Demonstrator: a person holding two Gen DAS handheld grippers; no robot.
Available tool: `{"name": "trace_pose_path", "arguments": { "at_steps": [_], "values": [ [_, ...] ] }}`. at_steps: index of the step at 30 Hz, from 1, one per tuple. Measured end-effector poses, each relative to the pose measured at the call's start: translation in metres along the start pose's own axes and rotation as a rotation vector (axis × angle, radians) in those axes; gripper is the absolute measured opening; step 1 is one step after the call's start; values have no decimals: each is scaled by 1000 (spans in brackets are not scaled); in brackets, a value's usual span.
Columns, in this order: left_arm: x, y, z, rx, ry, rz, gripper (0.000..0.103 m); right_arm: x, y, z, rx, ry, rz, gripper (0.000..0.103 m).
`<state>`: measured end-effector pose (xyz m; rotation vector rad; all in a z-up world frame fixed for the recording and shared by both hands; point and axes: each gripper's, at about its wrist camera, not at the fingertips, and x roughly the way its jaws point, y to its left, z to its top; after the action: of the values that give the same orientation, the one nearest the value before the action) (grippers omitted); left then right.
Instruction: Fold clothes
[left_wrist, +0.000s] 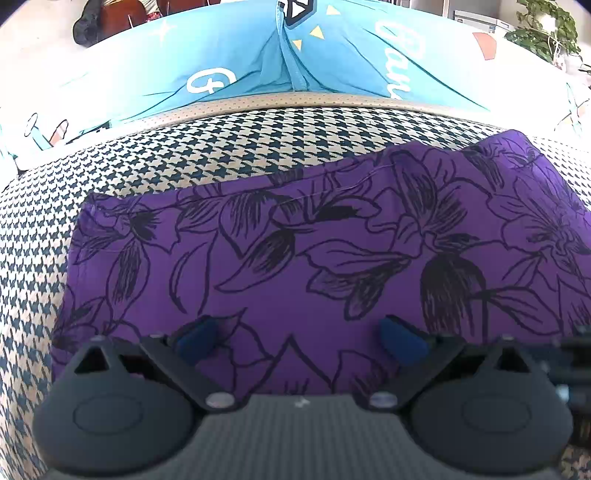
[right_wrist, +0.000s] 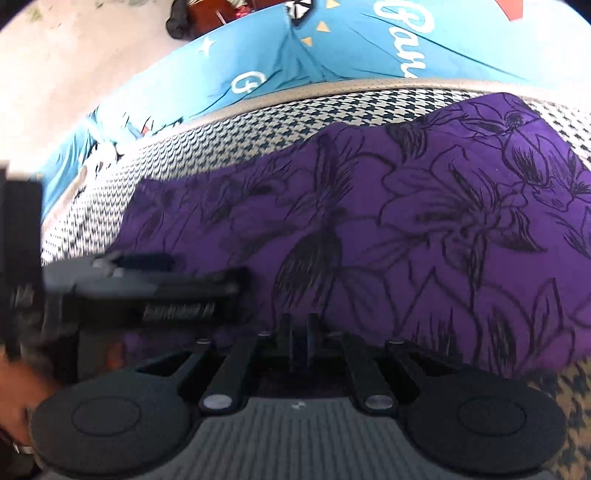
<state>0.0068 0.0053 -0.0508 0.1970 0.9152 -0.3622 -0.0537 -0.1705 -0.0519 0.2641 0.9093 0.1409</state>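
Note:
A purple garment (left_wrist: 314, 236) with black flower outlines lies flat on a houndstooth-patterned surface (left_wrist: 229, 147). My left gripper (left_wrist: 298, 341) hovers over the garment's near part. It is open, its blue pads (left_wrist: 194, 339) wide apart with only cloth showing between them. In the right wrist view the same purple garment (right_wrist: 424, 221) fills the middle. My right gripper (right_wrist: 299, 339) is shut at the garment's near edge, its fingers pressed together on the cloth. The left gripper (right_wrist: 147, 288) appears blurred at the left of that view.
A blue printed cloth (left_wrist: 229, 55) with white lettering lies beyond the houndstooth surface's beige border. A potted plant (left_wrist: 546, 29) stands at the far right. A dark bag and a brown object (left_wrist: 107, 18) sit on the pale floor at the far left. A hand (right_wrist: 14, 391) shows at lower left.

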Motion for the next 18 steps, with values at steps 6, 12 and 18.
{"name": "trace_pose_path", "arguments": {
  "at_steps": [6,12,18],
  "values": [
    [3,-2,1,-5,-6,17,100,-7,8,-18,-13,-26,-28,8],
    [6,-3,1,-10,-10,28,100,-12,9,-25,-7,-44,-46,8],
    [0,-6,-2,5,-29,39,100,-13,11,-26,-3,-58,-60,8]
  ]
}}
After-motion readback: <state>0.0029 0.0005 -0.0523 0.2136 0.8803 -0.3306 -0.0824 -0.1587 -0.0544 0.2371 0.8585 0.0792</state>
